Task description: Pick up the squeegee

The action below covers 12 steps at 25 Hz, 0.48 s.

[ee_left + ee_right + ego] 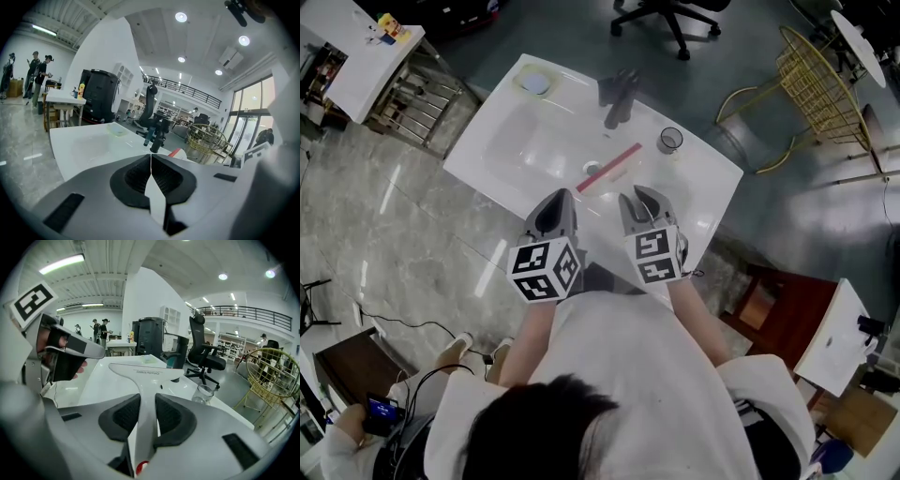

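Note:
The squeegee (143, 372) is white, with a T-shaped head and a red blade (609, 169). My right gripper (146, 414) is shut on its handle, and the head sticks out ahead of the jaws over the white sink counter (694, 202). In the head view the right gripper (639, 199) sits just behind the red blade. My left gripper (558, 202) hovers beside it on the left, jaws together with nothing in them (151, 161). A red end of the squeegee (177, 152) peeks past the left gripper's body.
The counter holds a basin (534, 150), a dark faucet (621, 94), a clear glass (670, 140) and a soap dish (534, 82) at the far corner. A black office chair (675, 14) and a gold wire chair (816, 84) stand beyond. A white table (356, 56) is at far left.

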Each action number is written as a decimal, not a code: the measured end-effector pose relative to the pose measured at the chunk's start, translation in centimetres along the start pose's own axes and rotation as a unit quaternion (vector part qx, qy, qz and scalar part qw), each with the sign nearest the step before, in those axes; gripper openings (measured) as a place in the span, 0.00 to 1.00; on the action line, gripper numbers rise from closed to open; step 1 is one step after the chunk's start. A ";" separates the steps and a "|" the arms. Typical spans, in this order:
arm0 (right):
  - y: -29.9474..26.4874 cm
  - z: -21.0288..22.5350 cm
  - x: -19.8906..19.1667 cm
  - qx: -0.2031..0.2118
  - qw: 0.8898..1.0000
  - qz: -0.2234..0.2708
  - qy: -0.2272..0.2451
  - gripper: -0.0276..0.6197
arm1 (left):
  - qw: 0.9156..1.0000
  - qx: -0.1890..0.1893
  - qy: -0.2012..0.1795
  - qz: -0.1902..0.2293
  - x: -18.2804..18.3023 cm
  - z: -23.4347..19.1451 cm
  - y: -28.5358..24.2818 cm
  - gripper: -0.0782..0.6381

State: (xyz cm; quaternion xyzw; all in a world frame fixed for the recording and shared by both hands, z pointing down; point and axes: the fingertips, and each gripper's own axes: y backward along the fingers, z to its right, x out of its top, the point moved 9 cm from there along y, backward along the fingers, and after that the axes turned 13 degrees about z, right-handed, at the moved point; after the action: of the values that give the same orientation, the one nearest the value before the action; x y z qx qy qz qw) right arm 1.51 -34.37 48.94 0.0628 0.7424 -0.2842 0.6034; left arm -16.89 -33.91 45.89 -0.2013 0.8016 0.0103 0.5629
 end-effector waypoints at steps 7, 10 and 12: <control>2.4 1.4 2.7 -0.037 0.998 0.050 -0.005 0.20 | 1.000 -0.024 -0.010 0.012 0.3 2.3 0.3 0.15; 3.4 1.8 3.6 -0.044 0.997 0.063 0.010 0.20 | 0.999 -0.035 -0.019 0.018 0.5 3.4 0.4 0.15; 4.1 1.9 4.1 -0.049 0.996 0.072 0.013 0.20 | 0.998 -0.044 -0.027 0.023 0.6 4.1 0.5 0.15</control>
State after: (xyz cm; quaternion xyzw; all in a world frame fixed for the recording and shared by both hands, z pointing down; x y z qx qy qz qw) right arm 3.80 -32.94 43.52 0.0904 0.7569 -0.2021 0.6149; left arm -13.51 -32.66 43.69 -0.2072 0.7890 0.0633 0.5749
